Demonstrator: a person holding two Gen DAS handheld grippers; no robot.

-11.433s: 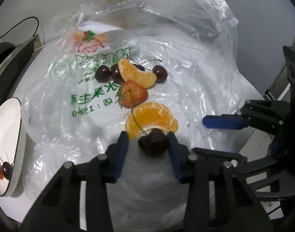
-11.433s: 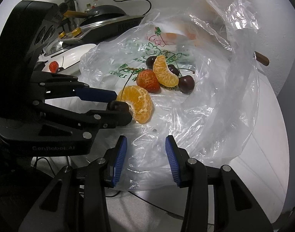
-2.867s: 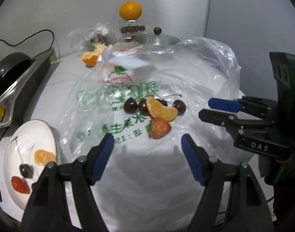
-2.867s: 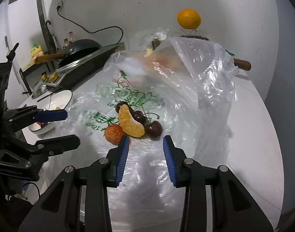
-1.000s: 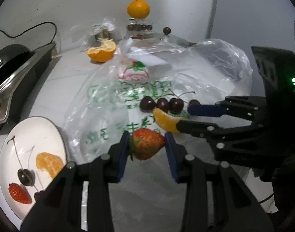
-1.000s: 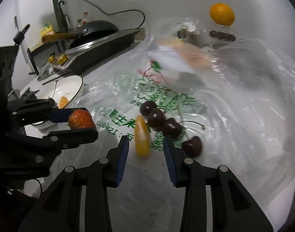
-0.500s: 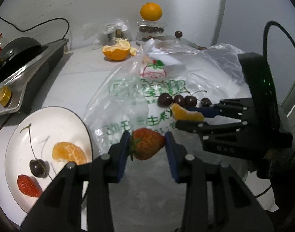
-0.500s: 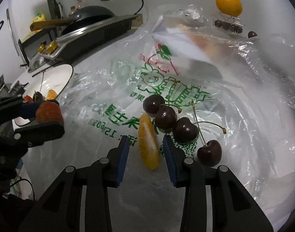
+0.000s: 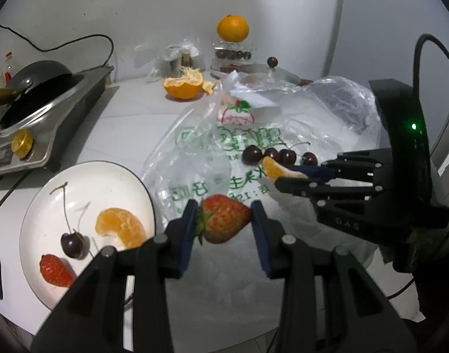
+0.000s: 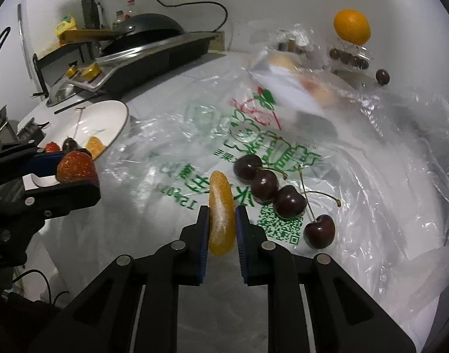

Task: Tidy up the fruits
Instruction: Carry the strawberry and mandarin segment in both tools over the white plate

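Left tongs [image 9: 224, 220]: clamped on a strawberry [image 9: 223, 222], leaf end toward the left pad, held above the surface [image 9: 130, 117] just right of the plate.
Right tongs [image 10: 222, 226]: jaws have just been closing and now pinch an orange segment [image 10: 221, 211] standing on edge between the pads.
Cherries: 4 dark cherries [image 10: 267, 186] with stems lie in a row just right of the orange segment, on the printed plastic bag [image 10: 254, 135].
White plate [image 9: 107, 176]: on the surface left of the bag, carrying 1 cherry [image 9: 73, 242], 1 orange piece [image 9: 120, 229] and 1 strawberry piece [image 9: 55, 270].
Farther back: a half-peeled orange [image 9: 183, 85] on the surface; a whole orange [image 9: 232, 28] atop a clear container by the wall.
Left edge: a stove [image 9: 48, 117] with a dark pan.
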